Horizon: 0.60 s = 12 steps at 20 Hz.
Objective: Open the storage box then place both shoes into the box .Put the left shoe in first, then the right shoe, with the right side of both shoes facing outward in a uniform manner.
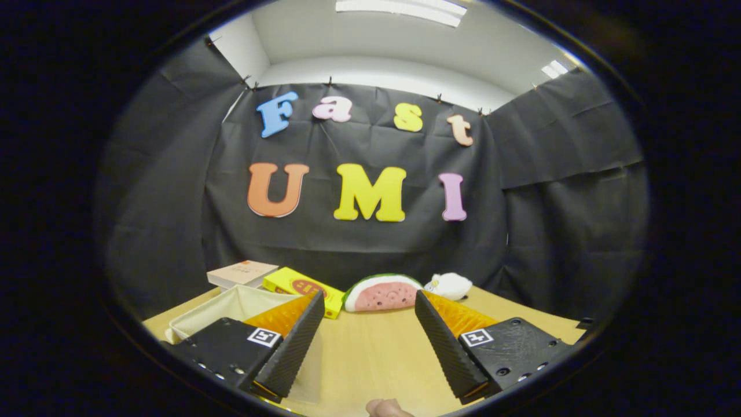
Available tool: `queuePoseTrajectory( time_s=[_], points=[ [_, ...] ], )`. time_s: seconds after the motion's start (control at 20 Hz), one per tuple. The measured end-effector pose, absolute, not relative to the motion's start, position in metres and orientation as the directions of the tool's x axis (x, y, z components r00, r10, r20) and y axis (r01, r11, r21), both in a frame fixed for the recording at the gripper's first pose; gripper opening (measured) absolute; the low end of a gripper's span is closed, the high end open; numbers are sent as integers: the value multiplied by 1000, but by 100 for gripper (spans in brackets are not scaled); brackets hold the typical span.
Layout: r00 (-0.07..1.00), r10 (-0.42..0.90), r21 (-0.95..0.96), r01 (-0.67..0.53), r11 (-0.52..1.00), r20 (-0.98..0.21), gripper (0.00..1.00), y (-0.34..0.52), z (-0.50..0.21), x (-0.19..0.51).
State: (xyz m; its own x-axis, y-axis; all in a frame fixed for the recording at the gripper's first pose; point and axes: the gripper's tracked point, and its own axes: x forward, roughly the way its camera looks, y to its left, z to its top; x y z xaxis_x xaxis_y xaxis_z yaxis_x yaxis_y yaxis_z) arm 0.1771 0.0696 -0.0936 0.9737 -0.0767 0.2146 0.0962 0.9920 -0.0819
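Observation:
My gripper (369,302) is held above the wooden table (370,359), its two fingers (295,341) spread wide apart with nothing between them, so it is open. To the left, partly behind the left finger, stands a cream fabric storage box (226,310) with its top open and its inside pale and bare as far as I can see. No shoe shows among the things on the table.
Along the table's back edge lie a beige book (242,272), a yellow box (301,286), a plush watermelon slice (382,294) and a small white plush toy (450,285). A fingertip (386,408) shows at the near edge between the fingers. Black cloth walls surround the table.

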Motion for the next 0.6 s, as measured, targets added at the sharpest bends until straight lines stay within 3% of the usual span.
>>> queuePoseTrajectory(
  time_s=[0.2, 0.35, 0.6],
  points=[
    [953, -52, -124, 92, 988, 300, 96, 48, -98, 135],
    [966, -31, -99, 58, 993, 256, 95, 30, -103, 104],
    [958, -20, -74, 43, 996, 287, 95, 2, -79, 60]
  ],
)
